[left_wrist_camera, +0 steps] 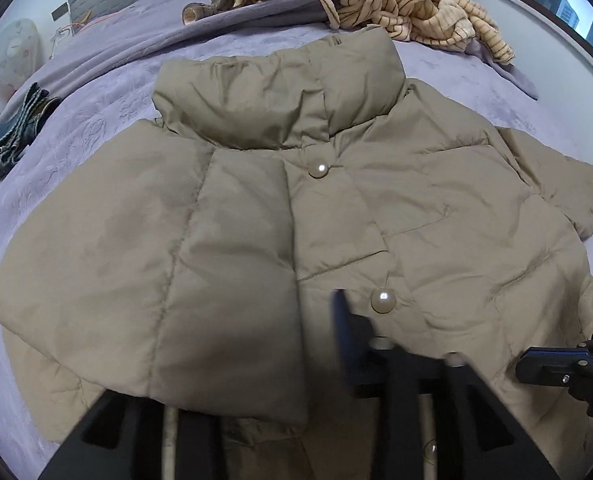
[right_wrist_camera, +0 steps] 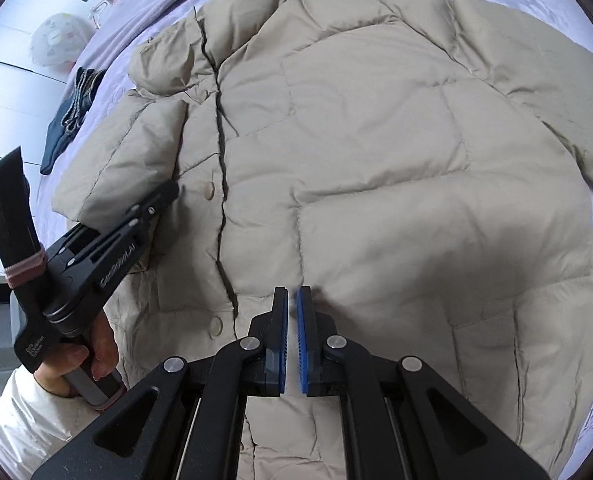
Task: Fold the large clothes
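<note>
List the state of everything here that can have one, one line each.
Puffer jacket: spread flat on the bed, buttoned, one sleeve folded over the front.
Collar: standing up.
Left claw: open, empty.
Right claw: shut, empty.
Striped garment: crumpled, unfolded.
Jeans: bunched at the bed edge.

My right gripper (right_wrist_camera: 292, 312) is pinched shut, empty, over the beige puffer jacket (right_wrist_camera: 356, 160); my left gripper (right_wrist_camera: 168, 192) touches its folded-in sleeve (right_wrist_camera: 128, 152).
</note>
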Available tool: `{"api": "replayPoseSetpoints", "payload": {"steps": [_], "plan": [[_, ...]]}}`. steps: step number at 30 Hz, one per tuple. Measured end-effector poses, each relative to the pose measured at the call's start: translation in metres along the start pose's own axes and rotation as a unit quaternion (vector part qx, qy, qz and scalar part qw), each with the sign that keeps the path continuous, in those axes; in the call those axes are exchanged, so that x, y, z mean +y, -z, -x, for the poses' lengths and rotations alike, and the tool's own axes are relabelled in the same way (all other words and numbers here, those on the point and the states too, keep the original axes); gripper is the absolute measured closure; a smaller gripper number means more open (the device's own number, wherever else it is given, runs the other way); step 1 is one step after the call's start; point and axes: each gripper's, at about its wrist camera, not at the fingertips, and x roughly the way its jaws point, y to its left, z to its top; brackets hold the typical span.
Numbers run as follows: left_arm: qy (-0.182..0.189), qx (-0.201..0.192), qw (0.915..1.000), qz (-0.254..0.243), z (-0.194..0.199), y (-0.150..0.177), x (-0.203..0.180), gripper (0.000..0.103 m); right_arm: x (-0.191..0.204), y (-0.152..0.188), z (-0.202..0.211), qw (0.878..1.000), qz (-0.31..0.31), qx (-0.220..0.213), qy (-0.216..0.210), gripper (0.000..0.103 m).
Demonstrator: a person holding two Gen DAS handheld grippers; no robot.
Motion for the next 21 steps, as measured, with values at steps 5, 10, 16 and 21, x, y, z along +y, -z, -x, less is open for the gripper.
{"api": "replayPoseSetpoints", "payload": {"steps": [5,10,16,21], "plan": [[-0.019,-0.029,0.9992,0.02,0.035,0.008,0.008,0.003,0.008,-0.016,-0.003,1.0,0.016,-0.004,0.005,0.097],[-0.036,-0.064,0.9943,0.077,0.086,0.027,0.058,0.003,0.026,-0.006,0.014,0.996,0.078,-0.025,0.025,0.035],[-0.051,-0.035,0.9668,0.248,0.089,0.071,0.166,0.013,0.116,0.0,0.007,0.964,0.245,-0.074,0.073,0.021],[-0.041,-0.024,0.9453,0.323,0.075,0.087,0.216,0.018,0.191,0.012,-0.032,0.905,0.384,-0.1,0.155,0.021]]}}
